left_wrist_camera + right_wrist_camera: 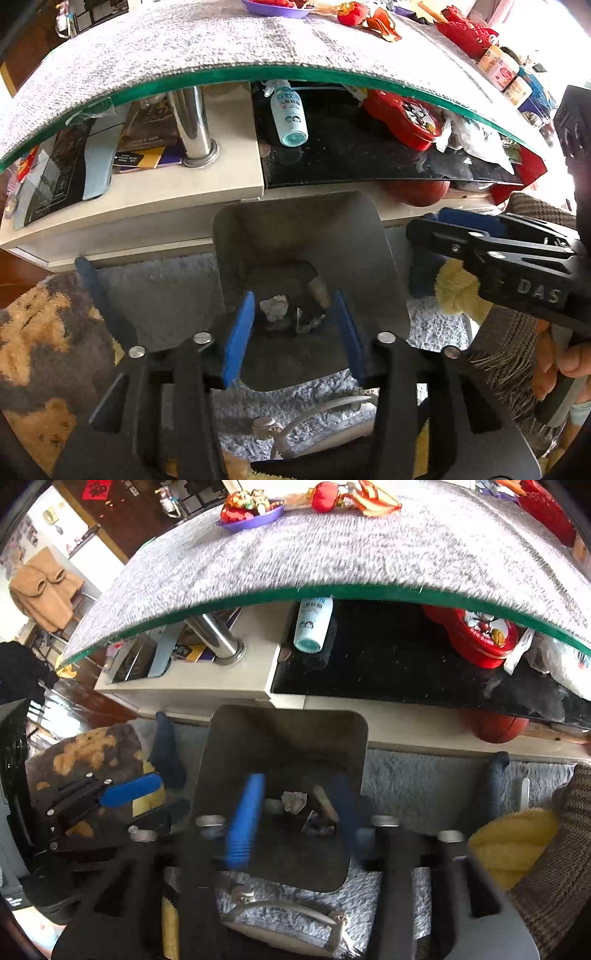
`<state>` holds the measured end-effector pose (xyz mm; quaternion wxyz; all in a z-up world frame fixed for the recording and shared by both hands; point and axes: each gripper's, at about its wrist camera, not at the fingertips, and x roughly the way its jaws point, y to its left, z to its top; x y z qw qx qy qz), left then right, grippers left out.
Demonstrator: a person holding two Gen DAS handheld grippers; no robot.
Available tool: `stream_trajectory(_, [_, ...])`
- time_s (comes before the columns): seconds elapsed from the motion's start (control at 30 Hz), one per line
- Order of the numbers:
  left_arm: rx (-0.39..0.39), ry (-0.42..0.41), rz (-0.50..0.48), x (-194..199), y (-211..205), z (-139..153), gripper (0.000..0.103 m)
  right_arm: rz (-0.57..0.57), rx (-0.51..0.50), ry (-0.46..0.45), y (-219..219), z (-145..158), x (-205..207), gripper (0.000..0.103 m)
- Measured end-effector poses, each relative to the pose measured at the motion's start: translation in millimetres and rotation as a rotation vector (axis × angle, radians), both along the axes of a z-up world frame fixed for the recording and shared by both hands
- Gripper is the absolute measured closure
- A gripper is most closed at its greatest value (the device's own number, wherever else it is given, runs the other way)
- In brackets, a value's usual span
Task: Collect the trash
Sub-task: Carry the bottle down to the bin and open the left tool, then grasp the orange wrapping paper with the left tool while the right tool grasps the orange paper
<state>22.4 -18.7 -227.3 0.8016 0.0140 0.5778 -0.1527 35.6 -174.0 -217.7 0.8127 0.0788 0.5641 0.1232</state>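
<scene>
A grey metal trash bin [354, 236] stands on the pale rug below me, also in the right wrist view [229, 760]. Crumpled paper [274, 307] and other scraps lie at its bottom; the right wrist view shows the paper [294, 800] and a wrapper [317, 825]. My left gripper [293, 328] is open and empty over the bin mouth. My right gripper [295, 812] is open and empty over the bin too. The right gripper shows from the side in the left wrist view [436, 225]. The left gripper shows at the left of the right wrist view [133, 788].
A glass coffee table under a grey cloth [184, 48] stands behind the bin, with a lower shelf holding a bottle [288, 114], a red tin [410, 118] and books [147, 147]. A purple dish [251, 515] and red wrappers [354, 498] lie on top. Cushions flank the bin.
</scene>
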Motion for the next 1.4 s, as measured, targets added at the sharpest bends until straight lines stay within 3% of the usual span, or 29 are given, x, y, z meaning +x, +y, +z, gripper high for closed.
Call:
stream_trajectory(0.03, [0.002,-0.003,0.002,0.6,0.4,1.8,0.053,-0.008,-0.004,-0.007,-2.6,2.8,1.0,0.048])
stream_trajectory(0.1, [0.012,-0.018,0.009,2.2,1.8,7.8,0.035,-0.029,-0.007,-0.020,-8.8,9.0,3.5,0.041])
stream_trajectory(0.17, [0.024,-0.042,0.020,3.5,3.8,15.0,0.018,-0.059,-0.012,-0.057,-17.8,20.0,6.0,0.023])
stream_trajectory(0.2, [0.034,-0.057,0.028,5.2,5.3,19.6,0.008,-0.070,-0.009,-0.075,-22.3,25.9,7.5,0.019])
stream_trajectory(0.27, [0.046,-0.077,0.034,8.4,7.1,27.6,0.008,-0.082,-0.004,-0.095,-29.6,34.8,10.7,0.012])
stream_trajectory(0.57, [0.041,-0.148,0.043,31.1,6.4,67.6,0.008,-0.129,-0.018,-0.191,-57.4,78.9,37.5,0.011])
stream_trajectory(0.8, [0.051,-0.222,0.056,70.8,3.0,103.3,0.008,-0.133,-0.063,-0.257,-67.4,103.7,77.4,0.011])
stream_trajectory(1.17, [0.016,-0.293,0.078,144.9,-0.3,133.9,0.009,-0.108,-0.059,-0.272,-73.7,90.6,127.9,0.011])
stream_trajectory(1.23, [0.019,-0.305,0.062,157.2,-7.5,136.0,0.011,-0.087,-0.046,-0.276,-69.5,85.6,131.9,0.013])
stream_trajectory(1.4, [0.024,-0.278,0.008,183.5,-26.4,128.1,0.035,-0.052,-0.055,-0.296,-54.7,72.1,143.6,0.023])
